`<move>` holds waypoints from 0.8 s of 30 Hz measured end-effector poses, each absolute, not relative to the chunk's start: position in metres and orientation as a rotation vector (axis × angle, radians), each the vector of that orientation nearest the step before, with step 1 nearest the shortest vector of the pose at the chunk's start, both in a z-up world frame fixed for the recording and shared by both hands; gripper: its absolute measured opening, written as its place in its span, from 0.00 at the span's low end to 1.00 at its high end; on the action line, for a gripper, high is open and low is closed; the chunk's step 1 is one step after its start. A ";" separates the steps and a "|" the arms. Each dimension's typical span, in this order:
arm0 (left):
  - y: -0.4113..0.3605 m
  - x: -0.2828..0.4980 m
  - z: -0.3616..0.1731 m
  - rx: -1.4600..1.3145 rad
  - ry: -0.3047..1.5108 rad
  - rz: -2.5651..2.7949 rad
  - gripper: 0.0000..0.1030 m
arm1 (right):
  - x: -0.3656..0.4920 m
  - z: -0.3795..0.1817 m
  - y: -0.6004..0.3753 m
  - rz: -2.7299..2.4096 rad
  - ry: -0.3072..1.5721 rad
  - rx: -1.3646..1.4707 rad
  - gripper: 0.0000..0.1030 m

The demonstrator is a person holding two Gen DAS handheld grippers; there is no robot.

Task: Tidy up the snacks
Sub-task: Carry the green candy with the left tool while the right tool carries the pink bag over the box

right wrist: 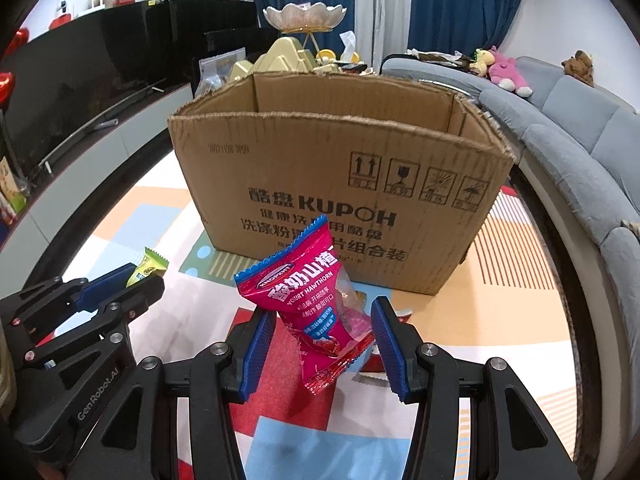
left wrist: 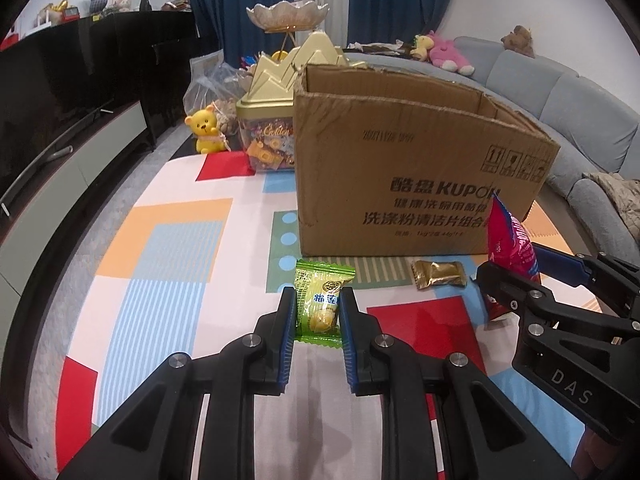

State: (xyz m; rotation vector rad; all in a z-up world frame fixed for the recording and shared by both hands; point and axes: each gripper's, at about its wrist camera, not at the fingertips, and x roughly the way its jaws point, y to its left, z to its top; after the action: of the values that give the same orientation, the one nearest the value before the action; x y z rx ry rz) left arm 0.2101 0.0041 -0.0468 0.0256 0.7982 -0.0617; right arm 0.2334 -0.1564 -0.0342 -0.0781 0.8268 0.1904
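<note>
My left gripper (left wrist: 318,308) is shut on a green durian candy packet (left wrist: 320,300) just above the patterned table top. My right gripper (right wrist: 324,340) is shut on a red yogurt hawthorn snack bag (right wrist: 316,304), which stands tilted between the pads. The right gripper also shows in the left wrist view (left wrist: 516,276) with the red bag (left wrist: 510,248). The left gripper shows in the right wrist view (right wrist: 132,280) with the green packet (right wrist: 150,266). An open cardboard box (left wrist: 400,168) stands just behind both grippers, also seen in the right wrist view (right wrist: 340,184). A gold-wrapped candy (left wrist: 438,274) lies in front of the box.
A gold mountain-lid candy tin (left wrist: 272,120), a yellow bear figure (left wrist: 206,128) and a plastic bag (left wrist: 212,88) stand behind the box on the left. A grey sofa (right wrist: 580,120) curves along the right. A dark TV cabinet (left wrist: 80,80) runs along the left.
</note>
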 end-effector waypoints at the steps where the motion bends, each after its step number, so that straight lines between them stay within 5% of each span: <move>1: 0.004 0.210 -0.045 0.027 0.795 -0.062 0.21 | 0.233 -0.032 -0.157 0.188 0.825 -0.076 0.49; 24: -0.008 0.211 0.007 0.028 0.702 -0.072 0.21 | 0.221 0.010 -0.176 0.124 0.752 0.005 0.49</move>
State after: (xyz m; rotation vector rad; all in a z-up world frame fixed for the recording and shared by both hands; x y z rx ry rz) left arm 0.2110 -0.0076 0.0068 0.0282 0.7022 -0.0717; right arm 0.2214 -0.1762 0.0100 0.0054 0.7521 0.1241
